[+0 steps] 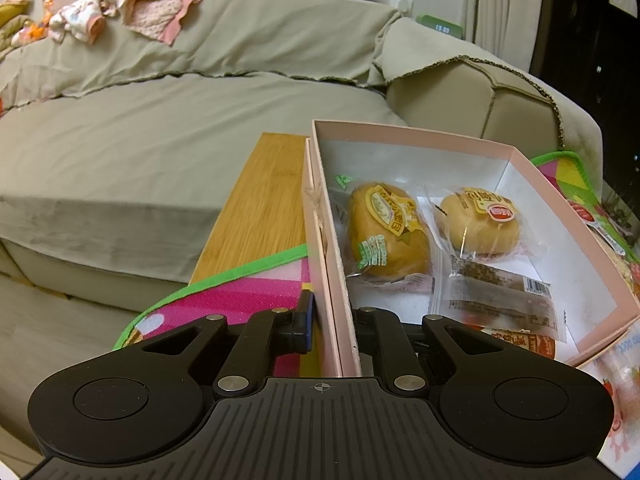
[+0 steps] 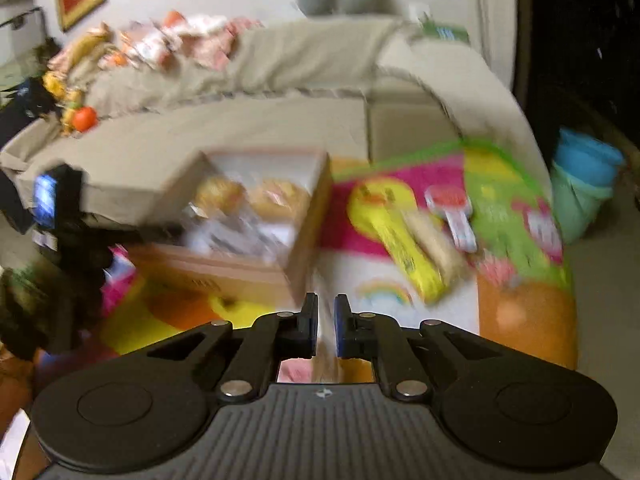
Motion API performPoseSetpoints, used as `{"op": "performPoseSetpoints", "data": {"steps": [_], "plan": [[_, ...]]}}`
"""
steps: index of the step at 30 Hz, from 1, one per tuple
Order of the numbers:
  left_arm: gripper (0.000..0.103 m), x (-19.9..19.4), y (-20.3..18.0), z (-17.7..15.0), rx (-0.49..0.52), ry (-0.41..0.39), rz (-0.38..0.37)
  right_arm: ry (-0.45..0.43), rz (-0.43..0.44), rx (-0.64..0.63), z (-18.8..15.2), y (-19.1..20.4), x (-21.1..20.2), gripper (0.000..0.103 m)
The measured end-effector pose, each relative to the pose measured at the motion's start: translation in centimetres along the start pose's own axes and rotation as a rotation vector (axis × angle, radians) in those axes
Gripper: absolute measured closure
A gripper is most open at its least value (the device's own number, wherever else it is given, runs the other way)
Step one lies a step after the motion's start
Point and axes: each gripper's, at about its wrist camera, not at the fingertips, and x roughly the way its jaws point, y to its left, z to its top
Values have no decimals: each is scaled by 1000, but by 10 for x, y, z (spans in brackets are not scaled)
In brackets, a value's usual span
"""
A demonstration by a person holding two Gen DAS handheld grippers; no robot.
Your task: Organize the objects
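A pink box (image 1: 416, 134) with a white inside holds two wrapped buns (image 1: 386, 232) and a flat snack packet (image 1: 500, 292). My left gripper (image 1: 334, 320) is shut on the box's left wall, one finger outside and one inside. In the blurred right wrist view the same box (image 2: 224, 272) sits at left on a colourful mat (image 2: 500, 200). My right gripper (image 2: 326, 320) is nearly shut with a narrow gap, holding nothing that I can make out. A yellow snack packet (image 2: 400, 240) and a red-and-white packet (image 2: 452, 208) lie on the mat ahead of it.
A beige covered sofa (image 1: 160, 128) runs behind, with baby clothes (image 1: 120, 8) on its back. A wooden board (image 1: 264, 200) lies left of the box. A blue-green bin (image 2: 584, 184) stands at the right. More packets (image 1: 616, 224) lie right of the box.
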Motion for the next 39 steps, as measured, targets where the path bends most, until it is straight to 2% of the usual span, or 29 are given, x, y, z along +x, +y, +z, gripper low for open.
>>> {"op": "performPoseSetpoints", "data": {"steps": [3,6,9,11,16,19,22,24,25,28,32,36,39], "plan": [[90,0,0,0,-4,1,0,-57,-42,-77,11,11,-10,94],[90,0,0,0,-4,0,-1,-43,-58,-69,10,6,-3,91],[90,0,0,-1,-3,2,1,-1,-59,-69,-1,0,13,73],[90,-1,0,-1,1,3,2,33,-44,-54,-11,-3,23,57],[90,-2,-1,-2,5,5,7,108,3,0,-28,-3,56,56],[90,-2,-2,-2,8,8,9,136,20,37,-35,0,75,51],[90,-2,-2,-2,11,10,11,166,13,31,-42,3,93,50],[90,-2,-2,-2,11,10,11,156,-13,-27,-46,11,93,58],[90,-2,-1,-2,10,9,10,159,-25,-46,-46,13,91,65],[90,-2,-1,-2,10,8,9,183,-8,-36,-47,10,81,66],[90,-3,0,-1,7,7,7,180,-36,-47,-48,5,56,66],[90,-3,0,-1,4,4,5,143,-13,-25,-33,5,25,66],[90,-3,0,-1,4,4,4,69,34,-17,-9,12,3,66]]}}
